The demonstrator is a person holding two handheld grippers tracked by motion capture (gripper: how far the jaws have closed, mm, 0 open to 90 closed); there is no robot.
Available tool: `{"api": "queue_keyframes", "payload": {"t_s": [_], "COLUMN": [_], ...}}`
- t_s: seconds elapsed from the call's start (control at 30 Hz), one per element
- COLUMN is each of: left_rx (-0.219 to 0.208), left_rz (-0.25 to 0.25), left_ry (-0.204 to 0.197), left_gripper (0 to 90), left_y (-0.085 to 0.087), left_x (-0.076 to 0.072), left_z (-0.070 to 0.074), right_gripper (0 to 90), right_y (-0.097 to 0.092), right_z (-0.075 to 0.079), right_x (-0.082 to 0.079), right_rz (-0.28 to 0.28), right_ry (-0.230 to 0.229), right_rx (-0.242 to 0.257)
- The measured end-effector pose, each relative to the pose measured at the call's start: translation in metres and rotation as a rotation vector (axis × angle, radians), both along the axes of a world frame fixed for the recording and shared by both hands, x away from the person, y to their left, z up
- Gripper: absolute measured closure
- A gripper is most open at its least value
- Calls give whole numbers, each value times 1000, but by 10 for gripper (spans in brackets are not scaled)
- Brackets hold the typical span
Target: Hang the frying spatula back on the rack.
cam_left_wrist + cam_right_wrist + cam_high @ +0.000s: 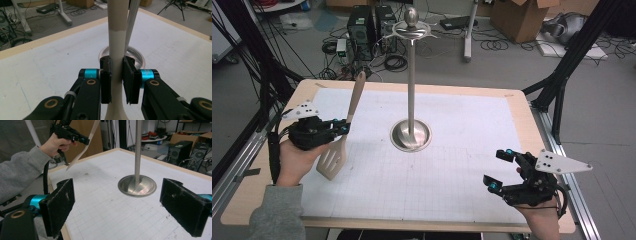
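Now, high view: your left gripper [343,126] clamps the spatula [343,131] mid-handle, lifted over the worktop [452,165] left of the stand [411,80]; light, stiff.
Left gripper view: fingers [106,80] pinch the smooth neck; likely slippery; grip there.
Right gripper view: right gripper [122,205] fingers wide, empty.

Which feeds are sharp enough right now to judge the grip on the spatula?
Left gripper view: the beige slotted plastic spatula between the black fingers is crisp; background cables go soft. High view: even light, mild glare on the polished steel stand base. Right gripper view: near fingers slightly blurred, table sharp.
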State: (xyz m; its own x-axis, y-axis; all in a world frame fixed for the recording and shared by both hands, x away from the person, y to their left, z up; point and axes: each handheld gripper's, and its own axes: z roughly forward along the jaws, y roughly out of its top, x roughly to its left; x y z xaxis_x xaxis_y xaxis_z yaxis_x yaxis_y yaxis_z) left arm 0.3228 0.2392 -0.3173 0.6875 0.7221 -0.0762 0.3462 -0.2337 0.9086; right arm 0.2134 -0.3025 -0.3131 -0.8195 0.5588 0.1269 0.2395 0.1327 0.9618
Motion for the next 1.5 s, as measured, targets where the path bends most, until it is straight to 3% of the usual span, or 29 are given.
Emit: {"api": "queue_keyframes", "payload": {"t_s": [0.2,0.57,1.2,1.5], "left_rx": [-20,-18,-93,-86], "left_rz": [-25,-70,-129,-146], "left_ry": [-16,-19,-25,-36], "left_gripper": [777,777,777,777], "left_y": [-4,-11,-5,-10], "left_x": [1,7,17,17], "left_z": [10,25,53,68], "right_gripper": [116,116,116,116], "right_y": [1,0,-1,-1], "right_z": [0,1,1,1], "right_x": [0,-1,-2,-2], "right_rz": [2,6,8,12], "right_ry": [1,-6,2,-4], "right_rx": [0,2,8,8]}}
